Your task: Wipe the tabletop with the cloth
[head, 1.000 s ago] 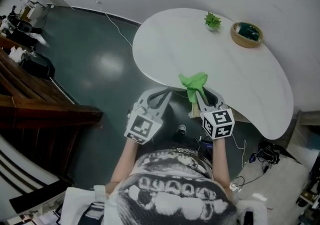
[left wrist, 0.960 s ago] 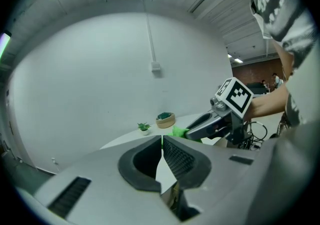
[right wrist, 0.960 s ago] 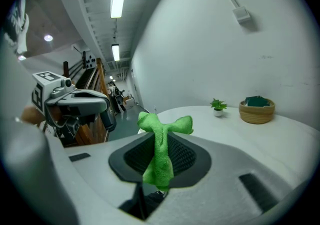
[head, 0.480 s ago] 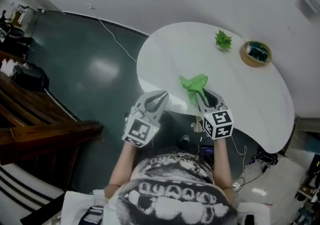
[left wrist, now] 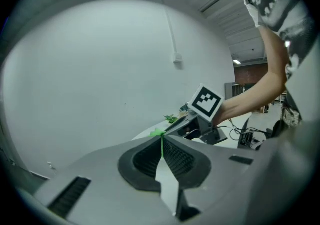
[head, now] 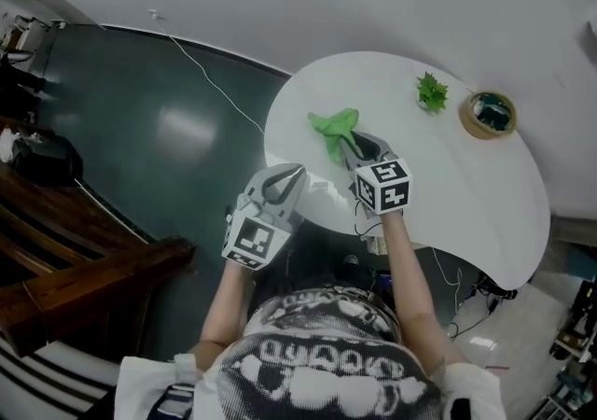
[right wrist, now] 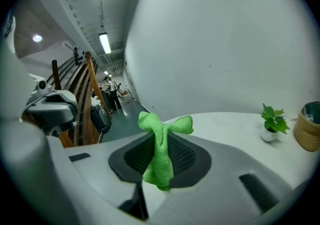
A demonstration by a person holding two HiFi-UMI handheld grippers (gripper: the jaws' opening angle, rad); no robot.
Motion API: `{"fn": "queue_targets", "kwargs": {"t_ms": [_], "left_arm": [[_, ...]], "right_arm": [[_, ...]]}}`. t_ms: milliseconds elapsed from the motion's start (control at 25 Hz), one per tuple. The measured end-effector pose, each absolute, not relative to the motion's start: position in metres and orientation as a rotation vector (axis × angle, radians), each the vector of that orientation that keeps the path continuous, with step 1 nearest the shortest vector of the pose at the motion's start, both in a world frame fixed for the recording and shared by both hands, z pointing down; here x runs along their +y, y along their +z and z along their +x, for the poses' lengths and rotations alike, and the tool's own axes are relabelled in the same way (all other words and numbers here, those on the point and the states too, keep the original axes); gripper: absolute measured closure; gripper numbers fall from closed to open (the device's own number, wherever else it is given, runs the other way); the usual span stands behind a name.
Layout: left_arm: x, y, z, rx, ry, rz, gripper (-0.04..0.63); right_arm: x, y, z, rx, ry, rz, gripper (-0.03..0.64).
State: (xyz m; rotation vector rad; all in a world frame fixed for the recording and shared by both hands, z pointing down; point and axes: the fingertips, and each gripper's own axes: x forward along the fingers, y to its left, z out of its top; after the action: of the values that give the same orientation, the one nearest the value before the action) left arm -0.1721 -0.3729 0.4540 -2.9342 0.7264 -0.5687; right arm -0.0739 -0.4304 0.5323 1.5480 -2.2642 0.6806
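Note:
My right gripper (head: 352, 149) is shut on a bright green cloth (head: 333, 127) and holds it over the near left part of the white oval tabletop (head: 392, 119). In the right gripper view the cloth (right wrist: 161, 144) is pinched between the jaws, bunched and sticking out ahead of my right gripper (right wrist: 161, 155). My left gripper (head: 283, 187) is shut and holds nothing, at the table's near left edge. In the left gripper view its jaws are pressed together at my left gripper (left wrist: 162, 150), with the right gripper's marker cube (left wrist: 206, 102) beyond.
A small green potted plant (head: 431, 91) and a round wooden bowl (head: 489, 114) stand at the table's far right. Dark floor (head: 177, 110) lies left of the table, with a wooden staircase (head: 65, 259) at lower left. Cables (head: 466, 306) trail under the table's right side.
My right gripper has carried the cloth forward and left, further onto the tabletop. The left gripper has stayed near the table's edge. The head view has shifted.

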Motion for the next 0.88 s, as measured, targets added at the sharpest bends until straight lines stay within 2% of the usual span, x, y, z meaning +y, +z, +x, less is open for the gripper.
{"fn": "queue_targets", "kwargs": {"t_ms": [440, 880], "left_arm": [[-0.412, 0.468, -0.209, 0.748, -0.606, -2.946, 0.586], [-0.422, 0.481, -0.207, 0.657, -0.614, -2.988, 0.586]], "right_arm": [[-0.522, 0.594, -0.118, -2.172, 0.775, 1.453, 0.538], [-0.513, 0.636, -0.085, -2.004, 0.895, 1.506, 0.539]]}}
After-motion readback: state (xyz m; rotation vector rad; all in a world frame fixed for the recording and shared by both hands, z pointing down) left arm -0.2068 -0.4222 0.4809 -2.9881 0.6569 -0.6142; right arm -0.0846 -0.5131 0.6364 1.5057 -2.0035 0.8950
